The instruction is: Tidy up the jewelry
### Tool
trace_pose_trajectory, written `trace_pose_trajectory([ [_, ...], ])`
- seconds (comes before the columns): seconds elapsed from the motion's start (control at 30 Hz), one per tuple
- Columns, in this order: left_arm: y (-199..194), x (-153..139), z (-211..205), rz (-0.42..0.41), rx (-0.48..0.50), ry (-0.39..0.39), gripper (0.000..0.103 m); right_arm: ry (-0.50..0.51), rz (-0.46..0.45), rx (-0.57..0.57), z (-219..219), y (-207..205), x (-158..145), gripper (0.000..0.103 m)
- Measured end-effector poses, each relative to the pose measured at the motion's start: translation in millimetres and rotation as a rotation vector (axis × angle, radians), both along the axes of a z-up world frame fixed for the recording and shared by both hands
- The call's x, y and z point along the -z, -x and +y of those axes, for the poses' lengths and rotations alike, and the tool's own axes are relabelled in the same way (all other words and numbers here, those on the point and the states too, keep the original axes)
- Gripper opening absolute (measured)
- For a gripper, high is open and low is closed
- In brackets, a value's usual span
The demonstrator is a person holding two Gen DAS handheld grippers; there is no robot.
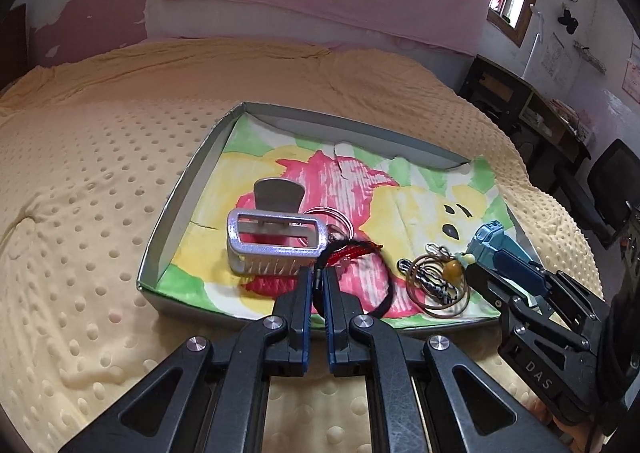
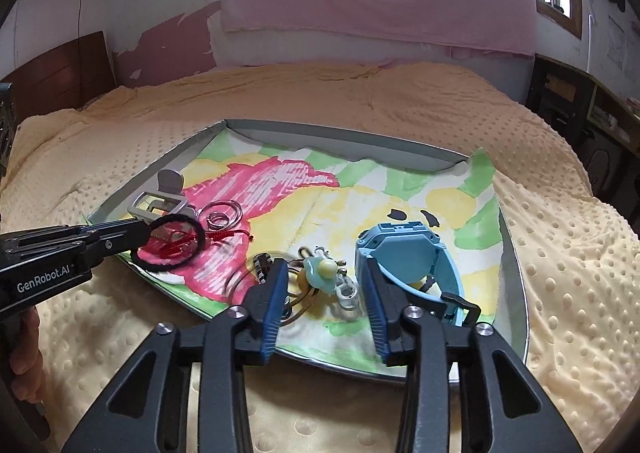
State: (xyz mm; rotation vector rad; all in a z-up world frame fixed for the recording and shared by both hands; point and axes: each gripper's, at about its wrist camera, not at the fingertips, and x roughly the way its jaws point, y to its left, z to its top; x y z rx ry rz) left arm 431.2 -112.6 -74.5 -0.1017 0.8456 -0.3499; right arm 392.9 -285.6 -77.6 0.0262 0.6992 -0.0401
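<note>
1. Dimpled yellow bedspread (image 1: 100,213) carries a shallow tray (image 2: 516,293) lined with a flower painting.
2. My left gripper (image 1: 318,277) is pinched on a black hair tie (image 2: 172,241) at the tray's near edge, beside a silver claw clip (image 1: 272,241).
3. My right gripper (image 2: 324,293) is spread, nothing pressed, around a pale blue charm (image 2: 322,273); a blue watch (image 2: 408,257) lies just right.
</note>
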Motion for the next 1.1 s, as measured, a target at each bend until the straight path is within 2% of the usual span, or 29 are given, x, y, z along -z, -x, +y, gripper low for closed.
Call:
trace_pose_trajectory([
  [0.1,2.1,-1.1,1.8,-0.007,-0.005,0.003,0.006,0.011,-0.014,0.003,0.7,4.4,-0.6,0.036],
  [0.17,5.5,-2.9,2.3,-0.018,-0.008,-0.001,0.007,0.007,-0.035,0.005,-0.1,9.0,-2.5,0.043],
  [0.27,9.7,-6.2,1.7,-0.03,-0.003,0.0,0.011,0.0,-0.076,0.013,-1.5,18.3,-7.2,0.046],
  [0.3,11.4,-7.5,1.2,-0.035,-0.003,-0.005,0.017,0.002,-0.088,0.022,-1.8,21.4,-9.2,0.047],
  [0.37,16.0,-11.2,0.8,-0.054,-0.016,-0.014,0.038,-0.002,-0.128,0.04,-4.3,32.1,-16.4,0.052],
  [0.4,18.7,-13.5,1.3,-0.068,-0.024,-0.014,0.06,-0.005,-0.143,0.047,-5.5,36.8,-19.8,0.053],
  [0.43,22.8,-17.0,2.9,-0.09,-0.037,-0.01,0.07,-0.006,-0.154,0.051,-6.7,39.8,-22.2,0.054],
  [0.6,46.7,-40.6,10.9,-0.167,-0.059,0.036,0.071,-0.038,-0.251,0.084,-15.9,72.3,-45.4,0.063],
  [0.67,62.1,-53.6,14.9,-0.212,-0.067,0.051,0.078,-0.053,-0.294,0.1,-19.2,88.8,-56.5,0.073],
  [0.8,97.8,-81.5,21.3,-0.316,-0.084,0.064,0.094,-0.089,-0.378,0.115,-23.9,123.7,-78.6,0.078],
  [0.83,107.6,-88.9,22.6,-0.34,-0.091,0.062,0.098,-0.096,-0.394,0.119,-25.1,133.1,-84.3,0.084],
  [0.87,115.8,-95.2,24.2,-0.359,-0.097,0.062,0.099,-0.101,-0.411,0.123,-25.9,142.8,-89.9,0.09],
  [1.0,159.1,-124.5,32.8,-0.45,-0.115,0.072,0.103,-0.122,-0.472,0.124,-26.5,182.2,-109.4,0.094],
  [1.07,178.4,-135.0,37.5,-0.484,-0.12,0.068,0.103,-0.124,-0.5,0.122,-25.3,204.8,-119.5,0.102],
  [1.1,191.7,-140.9,41.1,-0.504,-0.127,0.063,0.103,-0.124,-0.516,0.122,-24.2,217.4,-124.3,0.102],
])
